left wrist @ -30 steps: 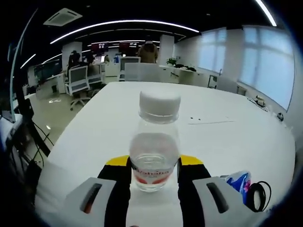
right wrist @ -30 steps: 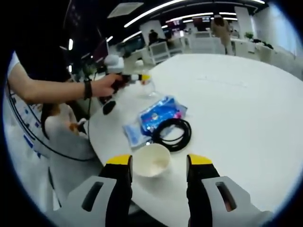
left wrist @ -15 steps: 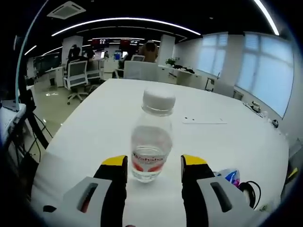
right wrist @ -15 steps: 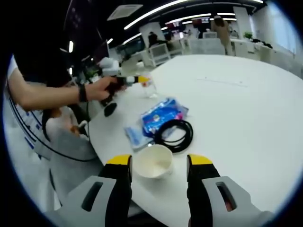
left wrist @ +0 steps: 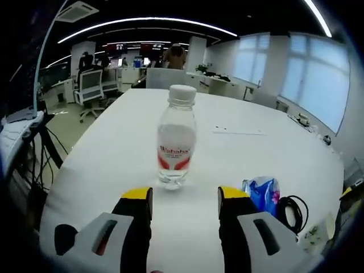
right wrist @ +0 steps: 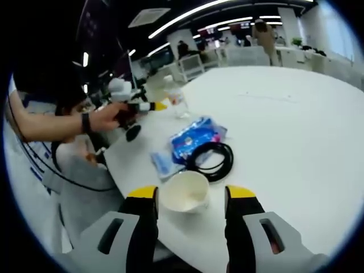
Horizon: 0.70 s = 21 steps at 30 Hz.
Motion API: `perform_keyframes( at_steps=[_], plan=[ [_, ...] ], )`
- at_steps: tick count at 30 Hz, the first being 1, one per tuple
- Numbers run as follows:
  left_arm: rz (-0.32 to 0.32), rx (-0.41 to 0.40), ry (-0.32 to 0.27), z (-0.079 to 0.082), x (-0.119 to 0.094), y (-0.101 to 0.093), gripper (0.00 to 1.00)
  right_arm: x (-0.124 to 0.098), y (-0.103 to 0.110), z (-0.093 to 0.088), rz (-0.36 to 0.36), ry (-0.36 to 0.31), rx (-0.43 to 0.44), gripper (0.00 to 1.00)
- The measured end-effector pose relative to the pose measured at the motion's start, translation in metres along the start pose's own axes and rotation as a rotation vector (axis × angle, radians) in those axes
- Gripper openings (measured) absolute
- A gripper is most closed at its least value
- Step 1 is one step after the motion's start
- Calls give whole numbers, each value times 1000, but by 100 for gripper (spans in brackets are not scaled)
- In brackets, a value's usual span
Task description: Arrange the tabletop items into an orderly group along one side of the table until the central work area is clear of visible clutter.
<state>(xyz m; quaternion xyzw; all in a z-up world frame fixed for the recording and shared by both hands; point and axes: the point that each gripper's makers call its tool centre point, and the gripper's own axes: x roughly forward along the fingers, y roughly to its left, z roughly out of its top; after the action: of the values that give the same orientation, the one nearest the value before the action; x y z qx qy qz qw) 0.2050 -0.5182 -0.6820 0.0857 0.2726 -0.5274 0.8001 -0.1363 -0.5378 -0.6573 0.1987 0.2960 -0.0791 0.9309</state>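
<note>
On a round white desk point(left wrist: 273, 153) in an open-plan office, a clear plastic bottle point(left wrist: 176, 142) with a white cap and red label is standing upright, just beyond the left gripper point(left wrist: 184, 199) and free of it. That gripper's yellow-tipped black fingers point(left wrist: 138, 202) are standing apart, holding nothing, the bottle's base sitting ahead of the gap at 12 o'clock.

The left gripper view is taking in the bottle's ribbed, see-through wall close up; at 4 o'clock from it a crinkled blue packet point(left wrist: 263, 193) is lying flat, with a coiled black cable point(left wrist: 292, 209) beside that and a cup point(left wrist: 316, 239) at the far edge.

The right gripper view is showing the same cluster from the other side. The white, round paper cup point(right wrist: 183, 192) is sitting open-mouthed between the tips of the right gripper point(right wrist: 190, 199), whose fingers point(right wrist: 240, 202) are spread wide on either side; whether they are touching its wall cannot be told. Past the cup at 12 o'clock the glossy blue packet point(right wrist: 192, 139) is lying with the cable point(right wrist: 209, 159) looped against it, overlapping its near edge. Farther off at 11 o'clock the bottle point(right wrist: 177, 103) is standing near the desk's rim, and a person's hand point(right wrist: 108, 116) is pointing the left gripper point(right wrist: 149, 106) toward it, its tip just short of the bottle.
</note>
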Motion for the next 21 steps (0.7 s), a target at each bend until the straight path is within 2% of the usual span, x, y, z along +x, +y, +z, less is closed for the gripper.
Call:
perform_keyframes(
  at_steps=[8,16,21],
  plan=[
    [-25,17,6,-16,-30,-21,48,4,5,0,21,-13,-1,45],
    [-54,46,18,-33,-60,-41,50,11,15,-8,55,27,-56,44],
    [-64,69,23,-39,-77,-46,51,15,23,-14,76,54,-88,44]
  ],
)
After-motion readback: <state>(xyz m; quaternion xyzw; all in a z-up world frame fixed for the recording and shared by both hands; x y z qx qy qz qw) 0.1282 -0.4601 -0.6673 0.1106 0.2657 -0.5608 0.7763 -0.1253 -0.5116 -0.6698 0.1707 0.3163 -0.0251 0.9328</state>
